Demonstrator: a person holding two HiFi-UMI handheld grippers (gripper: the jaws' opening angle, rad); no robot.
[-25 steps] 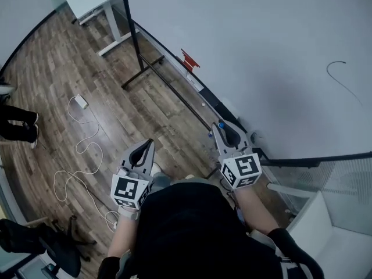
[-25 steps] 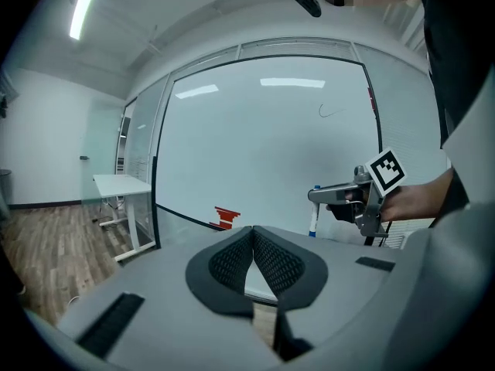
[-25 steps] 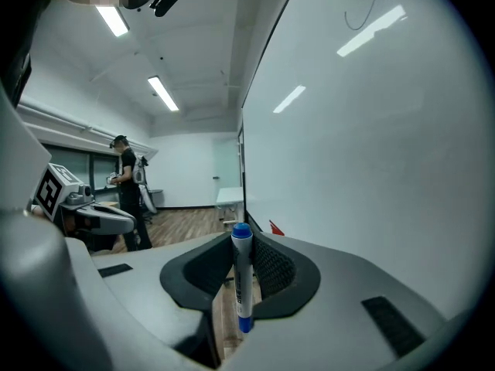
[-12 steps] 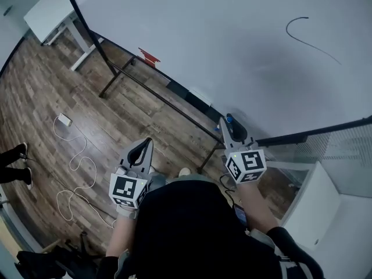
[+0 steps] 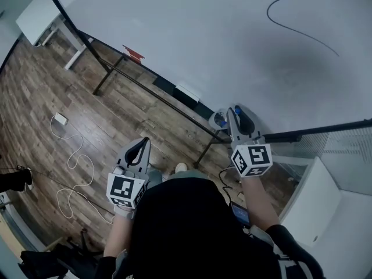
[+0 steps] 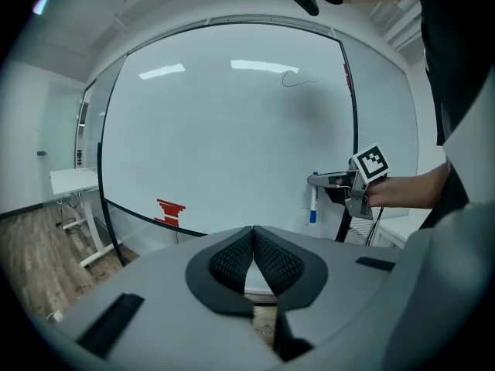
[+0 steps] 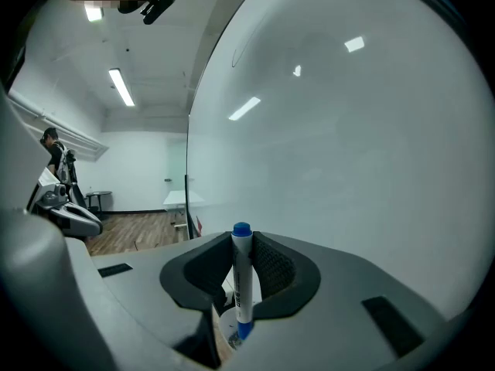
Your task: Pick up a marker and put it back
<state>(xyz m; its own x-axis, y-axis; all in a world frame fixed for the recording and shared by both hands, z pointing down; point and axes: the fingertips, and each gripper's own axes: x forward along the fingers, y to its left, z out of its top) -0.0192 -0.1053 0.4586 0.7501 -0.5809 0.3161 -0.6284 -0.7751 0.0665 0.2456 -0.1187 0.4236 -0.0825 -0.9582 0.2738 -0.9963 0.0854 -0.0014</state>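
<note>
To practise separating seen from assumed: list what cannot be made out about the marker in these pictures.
Print on the marker: too small and blurred, right gripper view.
Whether its lower end sits in the round holder: the right claw covers that, right gripper view.
Most of its barrel, head view: the right claw hides it.

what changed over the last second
The right gripper, shut on the blue marker, moved slightly forward toward the whiteboard. The marker's lower end sits over what looks like a round holder. The head view swung too. The left gripper stayed shut, empty and low.
</note>
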